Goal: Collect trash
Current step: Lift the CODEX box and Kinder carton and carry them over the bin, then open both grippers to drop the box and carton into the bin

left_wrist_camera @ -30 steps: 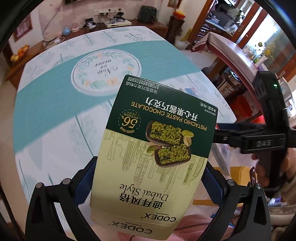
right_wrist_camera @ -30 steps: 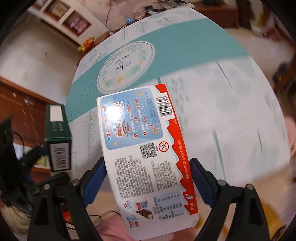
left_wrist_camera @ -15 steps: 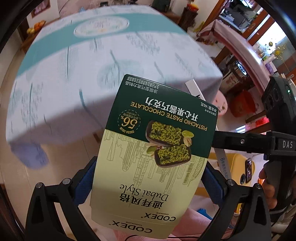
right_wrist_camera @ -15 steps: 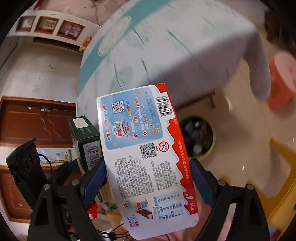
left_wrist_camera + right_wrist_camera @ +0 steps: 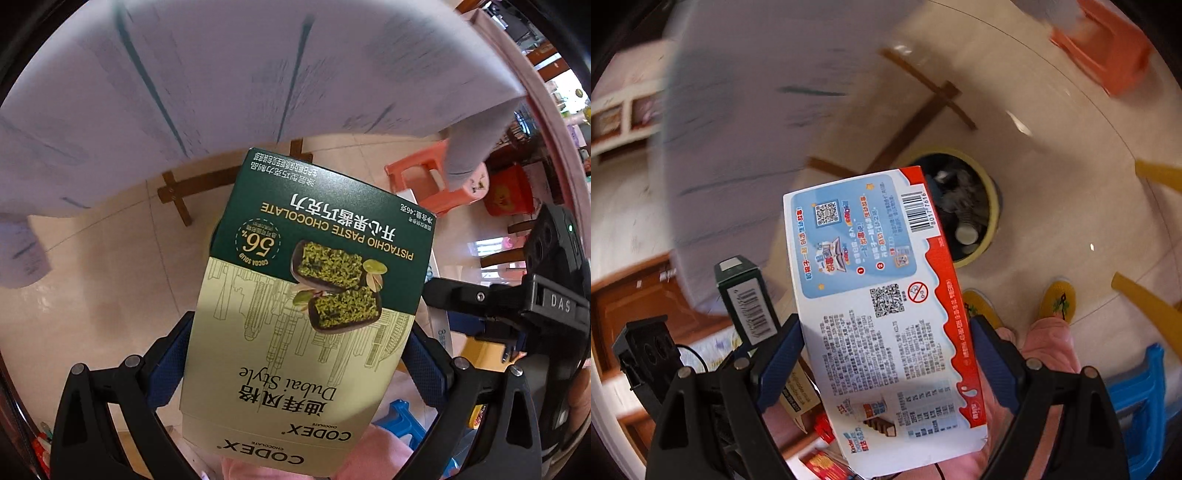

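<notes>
Each of the 2 views looks forward along its own gripper's fingers, close behind a held box that fills the middle, and tilts down past the tablecloth (image 5: pixel 258 74) edge toward the tiled floor (image 5: pixel 1071 184). Both share the wooden cross brace (image 5: pixel 177 188) and the orange stool (image 5: pixel 432 181). The right view looks steeply into a bin (image 5: pixel 979 206) and also catches the left gripper (image 5: pixel 746 354); the left view catches the right gripper (image 5: pixel 461 295).

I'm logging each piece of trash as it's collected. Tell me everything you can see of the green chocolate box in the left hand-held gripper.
The chocolate box is flat printed cardboard, dark green at the far end and pale cream at the near end. It shows pistachio chocolate pieces, a skyline drawing, "Pistachio Paste Chocolate", "56%" and "Codex". It looks intact and closed. The left hand-held gripper clamps it by its side edges between blue pads, held in the air above the tiled floor. The right wrist view shows its narrow barcoded edge.
</notes>
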The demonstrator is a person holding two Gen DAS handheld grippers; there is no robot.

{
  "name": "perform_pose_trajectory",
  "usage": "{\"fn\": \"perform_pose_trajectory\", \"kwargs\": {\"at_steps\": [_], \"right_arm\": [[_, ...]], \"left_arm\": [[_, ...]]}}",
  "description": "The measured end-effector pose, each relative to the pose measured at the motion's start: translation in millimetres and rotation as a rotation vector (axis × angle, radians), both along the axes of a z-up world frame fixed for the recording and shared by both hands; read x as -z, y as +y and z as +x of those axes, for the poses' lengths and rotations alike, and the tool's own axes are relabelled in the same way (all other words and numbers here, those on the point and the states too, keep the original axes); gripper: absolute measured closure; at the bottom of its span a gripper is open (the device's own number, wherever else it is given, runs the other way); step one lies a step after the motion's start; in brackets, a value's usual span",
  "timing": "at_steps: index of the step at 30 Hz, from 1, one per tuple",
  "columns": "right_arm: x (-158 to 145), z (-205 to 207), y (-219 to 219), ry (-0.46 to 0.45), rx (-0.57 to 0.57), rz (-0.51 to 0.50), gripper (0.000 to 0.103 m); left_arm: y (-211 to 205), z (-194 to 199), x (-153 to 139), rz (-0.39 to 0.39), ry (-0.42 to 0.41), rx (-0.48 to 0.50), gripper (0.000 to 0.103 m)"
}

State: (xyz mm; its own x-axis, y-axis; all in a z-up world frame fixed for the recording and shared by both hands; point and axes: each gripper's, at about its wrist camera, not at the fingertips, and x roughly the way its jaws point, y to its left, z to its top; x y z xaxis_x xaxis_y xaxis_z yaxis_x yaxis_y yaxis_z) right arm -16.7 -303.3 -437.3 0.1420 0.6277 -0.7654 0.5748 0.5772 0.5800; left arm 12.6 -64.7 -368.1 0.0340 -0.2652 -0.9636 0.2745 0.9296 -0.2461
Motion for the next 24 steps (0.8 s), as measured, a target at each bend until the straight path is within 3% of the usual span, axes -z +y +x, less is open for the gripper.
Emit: {"fn": "perform_pose_trajectory", "kwargs": {"at_steps": [6,12,17,24], "right_arm": [[79,6,-1,0.078,0.07,-0.006,0.014],[143,21,11,0.134,0.084,-0.01,0.014],[173,30,24,0.16,0.068,-0.02,0.014],[182,45,42,0.162,0.027,-0.064,0.013]], "left_arm": [[-9,37,91,-0.02,0.036,0.008,0.002],[-5,65,158,0.015,0.063,0.011,0.001],[15,65,182,0.006,0.042,0.022,0.001],[31,62,188,-0.002,0.002,0.008,0.001]]}}
